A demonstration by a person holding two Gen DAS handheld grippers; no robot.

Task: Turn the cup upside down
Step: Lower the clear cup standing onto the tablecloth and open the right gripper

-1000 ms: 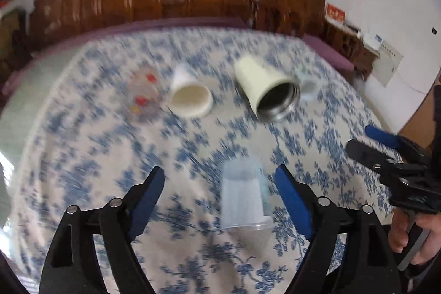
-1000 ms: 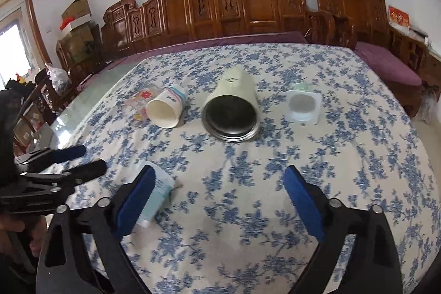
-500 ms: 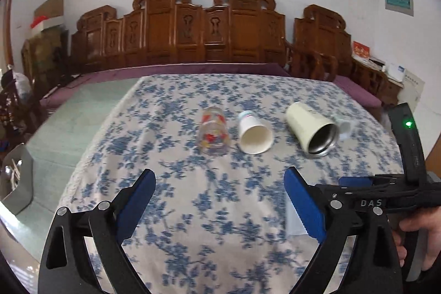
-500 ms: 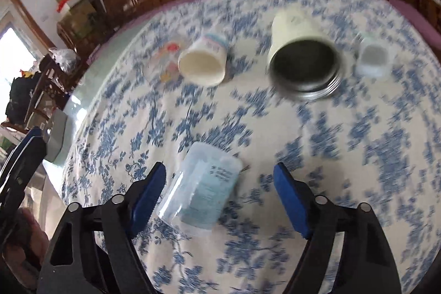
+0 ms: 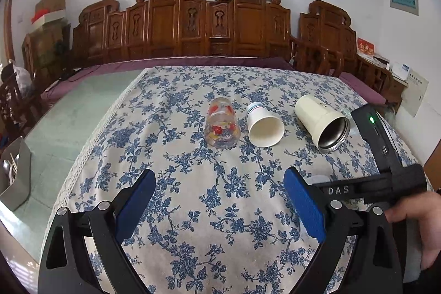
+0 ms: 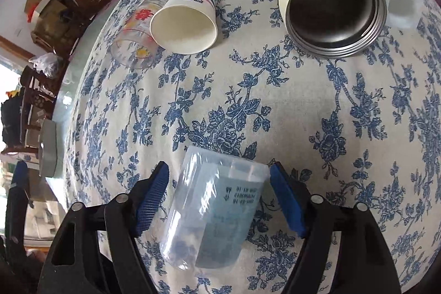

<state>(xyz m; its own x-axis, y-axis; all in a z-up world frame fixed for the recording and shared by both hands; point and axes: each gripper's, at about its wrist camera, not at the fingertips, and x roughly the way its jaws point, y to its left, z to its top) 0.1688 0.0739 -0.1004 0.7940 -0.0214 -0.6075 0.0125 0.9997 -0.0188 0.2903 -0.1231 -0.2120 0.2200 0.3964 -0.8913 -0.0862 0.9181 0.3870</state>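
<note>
A clear plastic cup [image 6: 215, 208] lies on its side on the blue floral tablecloth [image 6: 275, 106], its base pointing away from me. My right gripper [image 6: 220, 197] is open, its blue pads on either side of the cup with a small gap on each side. My left gripper [image 5: 217, 200] is open and empty above the cloth, left of the right gripper's body [image 5: 386, 156]. The cup is almost wholly hidden in the left wrist view.
Further back lie a printed glass [image 5: 222, 123], a white paper cup [image 5: 264, 124] and a cream steel-lined tumbler [image 5: 322, 123], all on their sides. A small white cup [image 6: 402, 7] sits beside the tumbler. Wooden chairs [image 5: 209, 21] line the far wall.
My right gripper has moved down and forward so the clear cup now sits between its pads. My left gripper has drawn back and left, away from that cup.
</note>
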